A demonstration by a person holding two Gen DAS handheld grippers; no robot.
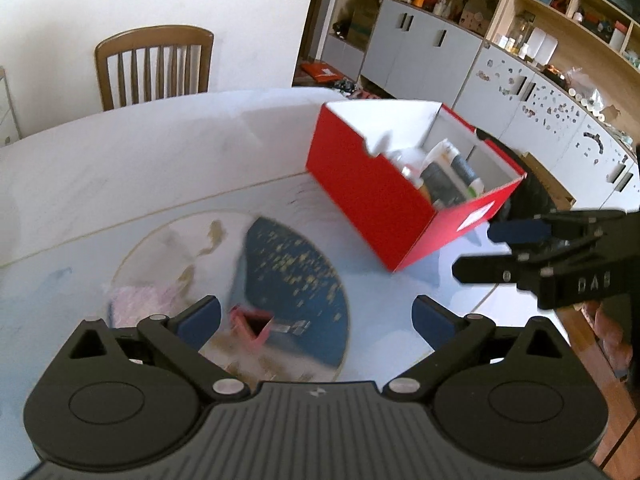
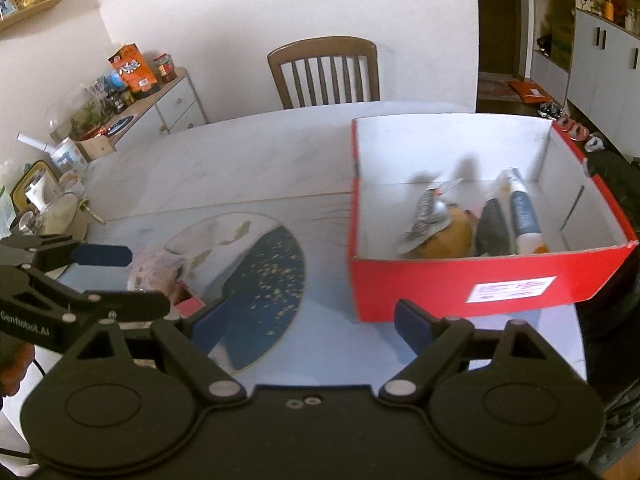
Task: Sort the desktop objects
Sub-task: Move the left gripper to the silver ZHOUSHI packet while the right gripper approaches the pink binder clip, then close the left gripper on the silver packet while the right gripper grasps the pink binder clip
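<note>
White tabletop (image 1: 120, 168) with a round blue-and-cream inlay is seen under both tools. Several tubes and packets (image 2: 472, 220) are already gathered inside the open red cardboard box (image 2: 480, 284). A small pink open carton (image 1: 252, 324) and a pale pink crumpled pouch (image 2: 154, 270) are left on the inlay. The left gripper (image 1: 316, 316) and right gripper (image 2: 302, 320) are held spread and empty.

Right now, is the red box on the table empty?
No, the red box holds several items, including a white tube lying against a dark pouch.
</note>
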